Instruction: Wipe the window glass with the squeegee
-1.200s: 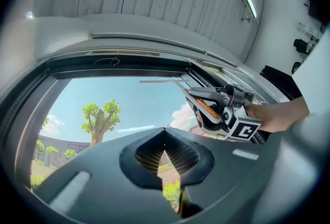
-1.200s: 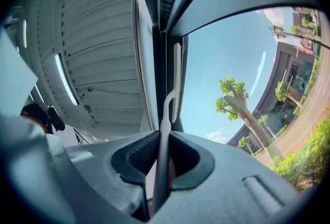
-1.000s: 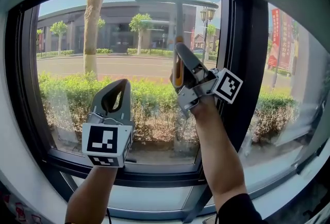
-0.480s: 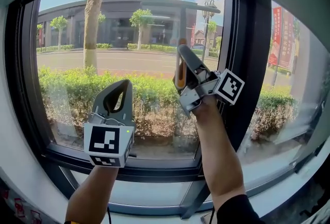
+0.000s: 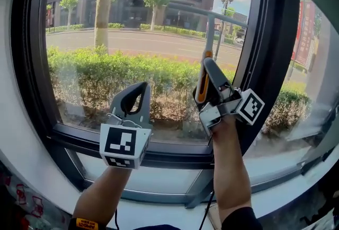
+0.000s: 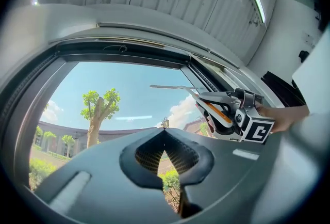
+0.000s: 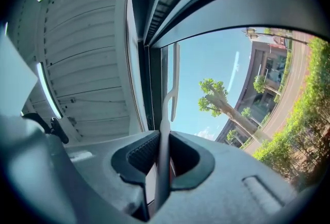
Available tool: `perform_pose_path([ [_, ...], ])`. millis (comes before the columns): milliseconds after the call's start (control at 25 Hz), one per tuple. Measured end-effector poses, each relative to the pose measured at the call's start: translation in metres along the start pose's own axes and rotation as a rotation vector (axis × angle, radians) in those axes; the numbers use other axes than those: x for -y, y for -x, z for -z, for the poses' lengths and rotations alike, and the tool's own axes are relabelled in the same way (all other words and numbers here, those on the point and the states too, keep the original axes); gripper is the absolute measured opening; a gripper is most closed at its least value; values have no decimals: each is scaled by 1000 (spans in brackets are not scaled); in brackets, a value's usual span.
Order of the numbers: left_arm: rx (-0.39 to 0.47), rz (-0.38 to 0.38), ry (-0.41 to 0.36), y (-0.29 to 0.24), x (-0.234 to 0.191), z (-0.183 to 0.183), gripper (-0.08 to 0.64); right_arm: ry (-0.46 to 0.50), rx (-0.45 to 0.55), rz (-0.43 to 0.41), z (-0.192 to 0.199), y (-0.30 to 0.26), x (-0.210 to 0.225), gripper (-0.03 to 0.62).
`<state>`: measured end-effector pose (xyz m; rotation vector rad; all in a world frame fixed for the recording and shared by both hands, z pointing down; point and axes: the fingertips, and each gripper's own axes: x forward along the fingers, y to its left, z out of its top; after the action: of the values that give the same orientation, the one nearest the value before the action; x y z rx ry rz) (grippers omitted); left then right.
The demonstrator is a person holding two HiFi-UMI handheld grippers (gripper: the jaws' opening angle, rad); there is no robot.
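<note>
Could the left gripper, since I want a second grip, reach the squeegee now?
Probably yes: the left gripper hangs beside the squeegee with nothing between them. Its jaws are shut, though, and the right gripper is clamped on it, leaving little free.

1. I see the window glass (image 5: 95,38) standing upright in front of me.
2. A dark frame (image 5: 175,159) goes around it. A thick dark post (image 5: 265,64) stands on its right side.
3. The squeegee (image 7: 175,76) is the only thing up against the glass. Its long thin blade is high up, near the post. I cannot tell if the blade touches the glass.
4. Low down on the left, the glass looks a bit cloudy.
5. Under the bottom bar sits a low pane (image 5: 143,178), and under that a white ledge (image 5: 169,212).
</note>
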<state>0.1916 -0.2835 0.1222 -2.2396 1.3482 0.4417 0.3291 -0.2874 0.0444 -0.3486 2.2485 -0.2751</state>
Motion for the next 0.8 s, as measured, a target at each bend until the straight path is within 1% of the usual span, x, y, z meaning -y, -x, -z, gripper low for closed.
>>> perform_pose_path([
  [160, -40, -4, 1, 12, 5, 25, 11, -16, -7, 44, 28, 35, 9, 48],
  [400, -94, -46, 34, 38, -1, 59, 11, -80, 3, 83, 71, 84, 27, 49],
  [560, -128, -77, 41, 48, -8, 70, 11, -85, 13, 88, 78, 103, 33, 49],
  [800, -146, -114, 31, 58, -33, 78, 11, -62, 31, 76, 81, 101, 33, 48],
])
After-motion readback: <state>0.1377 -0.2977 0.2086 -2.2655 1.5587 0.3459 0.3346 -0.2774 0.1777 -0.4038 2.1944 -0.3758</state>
